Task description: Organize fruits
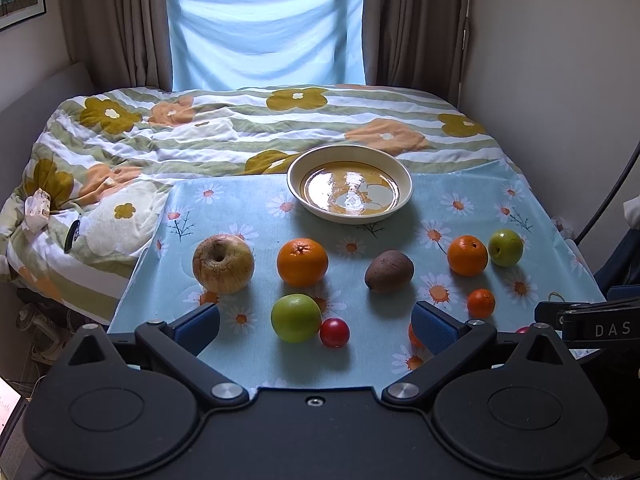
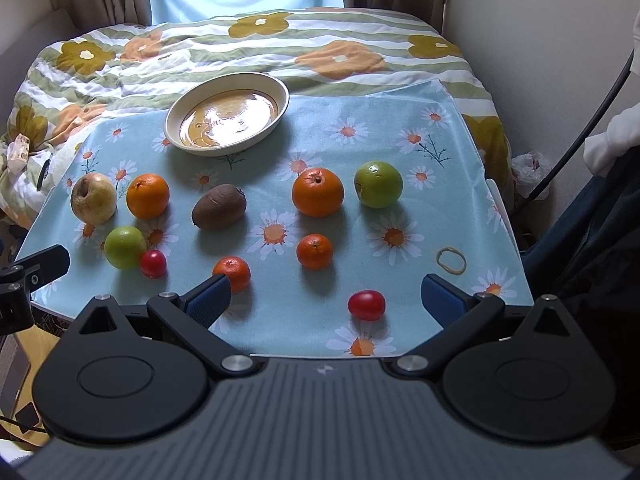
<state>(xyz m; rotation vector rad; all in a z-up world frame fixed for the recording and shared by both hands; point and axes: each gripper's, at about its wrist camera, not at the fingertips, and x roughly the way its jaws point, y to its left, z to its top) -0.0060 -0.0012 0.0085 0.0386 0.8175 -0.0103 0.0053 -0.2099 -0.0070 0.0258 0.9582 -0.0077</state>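
1. The left claw [image 1: 316, 322] is spread wide and holds nothing; it hangs over the near edge of the tabletop [image 1: 360, 364], which a blue daisy cloth covers.
2. The right claw [image 2: 326, 300] is also spread wide and holds nothing, above the near edge.
3. The bowl [image 2: 280, 92] stands at the far edge of the tabletop, with no fruit in it.
4. On the left side lie a pale apple [image 2: 93, 198] and an orange [image 2: 147, 195], near each other.
5. Nearer to the front edge on the left, a small green apple [image 1: 296, 318] and a red cherry tomato [image 1: 334, 332] lie just beside each other.
6. A brown kiwi [image 2: 219, 205] lies around the middle.
7. To the right, a second orange [image 2: 317, 191] and a second green apple [image 2: 378, 189] sit just beside each other.
8. Two small mandarins lie closer to the front: one [image 2: 315, 251] in the middle, one [image 2: 233, 273] touching the left finger of the right claw in that view.
9. A second red tomato [image 2: 366, 305] lies between the fingers of the right claw.
10. A rubber band [image 2: 451, 260] lies near the right edge.
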